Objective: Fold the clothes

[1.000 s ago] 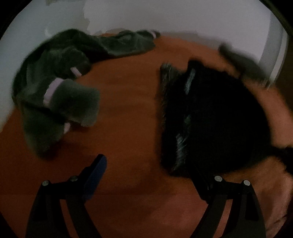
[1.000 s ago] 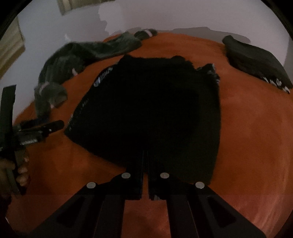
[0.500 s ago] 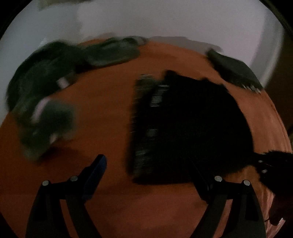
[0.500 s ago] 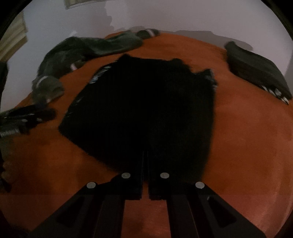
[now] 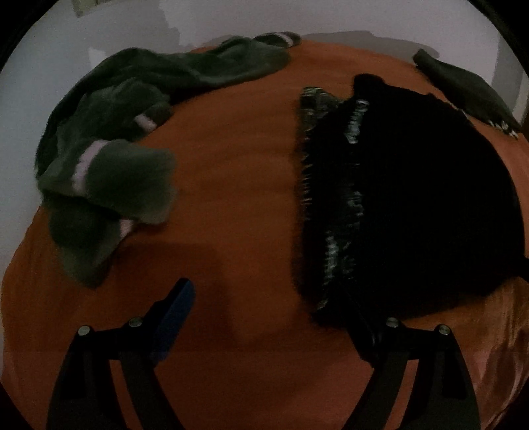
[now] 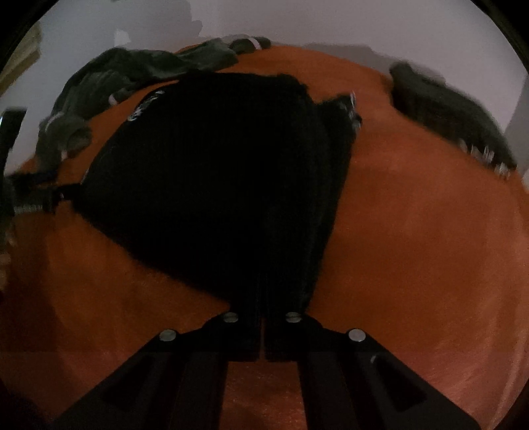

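Black garment lies spread flat on an orange bedspread, its near edge running down between the two fingers of the right hand-held gripper, which are pressed together on the cloth with only a thin slit between them. From the left wrist camera the same black garment fills the right half of the bed, a strip of pale, blurred print or trim running along its left edge.

Left hand-held gripper hangs over the bare orange bedspread with its fingers spread wide and nothing between them; its right finger stands at the garment's near left corner, though whether it touches the cloth cannot be told, while the left finger, faced with a blue pad, is well clear of any fabric.

Across the bed to the left, a crumpled grey-green garment with pale stripes at its cuffs sprawls from the far edge toward the near left. A dark folded piece with small light markings rests near the far right edge, apart from the black garment. A pale wall rises behind the bed. The room is dim and both views are slightly blurred.
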Demonstrator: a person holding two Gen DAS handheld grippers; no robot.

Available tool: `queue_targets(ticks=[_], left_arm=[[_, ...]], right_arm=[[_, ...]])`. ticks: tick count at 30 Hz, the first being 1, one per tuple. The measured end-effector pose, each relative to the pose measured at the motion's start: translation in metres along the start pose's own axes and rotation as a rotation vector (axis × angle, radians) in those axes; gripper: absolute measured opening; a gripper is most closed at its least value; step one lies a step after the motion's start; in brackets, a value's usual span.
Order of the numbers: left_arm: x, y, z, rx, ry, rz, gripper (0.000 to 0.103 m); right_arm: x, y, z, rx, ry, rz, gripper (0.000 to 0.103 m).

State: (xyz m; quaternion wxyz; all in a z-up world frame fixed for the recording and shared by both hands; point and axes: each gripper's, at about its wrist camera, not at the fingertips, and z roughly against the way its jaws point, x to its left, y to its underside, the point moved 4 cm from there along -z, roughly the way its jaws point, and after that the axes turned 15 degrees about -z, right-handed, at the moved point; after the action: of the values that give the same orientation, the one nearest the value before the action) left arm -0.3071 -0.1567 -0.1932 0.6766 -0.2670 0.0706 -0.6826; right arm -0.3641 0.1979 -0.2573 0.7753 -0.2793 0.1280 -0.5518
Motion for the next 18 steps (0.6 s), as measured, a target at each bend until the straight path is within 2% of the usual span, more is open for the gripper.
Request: queue_targets(ticks=[2, 4, 5, 6, 9, 11, 13, 14, 18], left_arm=[[0.006, 0.002, 0.009, -0.009, 0.002, 0.007, 0.087], [0.012, 0.005, 0.019, -0.017, 0.004, 0.015, 0.087], [0.017, 0.006, 0.022, -0.02, 0.001, 0.022, 0.087], [0.022, 0.008, 0.026, -0.023, -0.002, 0.031, 0.087], [0.033, 0.012, 0.029, -0.021, -0.025, 0.055, 0.087], [0.044, 0.017, 0.03, -0.012, -0.044, 0.077, 0.087], [0.057, 0.024, 0.028, 0.004, -0.061, 0.107, 0.087], [0.06, 0.027, 0.028, 0.008, -0.061, 0.118, 0.087], [0.072, 0.036, 0.031, 0.016, -0.055, 0.155, 0.087]], right_arm=[[0.025, -0.001, 0.012, -0.054, 0.004, 0.1, 0.001], [0.052, 0.001, 0.023, -0.112, 0.018, 0.218, 0.02], [0.069, 0.007, 0.026, -0.148, 0.042, 0.308, 0.051], [0.087, 0.013, 0.03, -0.185, 0.066, 0.398, 0.066], [0.127, 0.035, 0.032, -0.292, 0.161, 0.659, 0.066], [0.146, 0.045, 0.022, -0.326, 0.229, 0.779, 0.065], [0.161, 0.05, 0.01, -0.344, 0.293, 0.87, 0.054], [0.166, 0.05, 0.005, -0.344, 0.317, 0.897, 0.051], [0.179, 0.051, -0.019, -0.264, 0.369, 0.945, 0.05]])
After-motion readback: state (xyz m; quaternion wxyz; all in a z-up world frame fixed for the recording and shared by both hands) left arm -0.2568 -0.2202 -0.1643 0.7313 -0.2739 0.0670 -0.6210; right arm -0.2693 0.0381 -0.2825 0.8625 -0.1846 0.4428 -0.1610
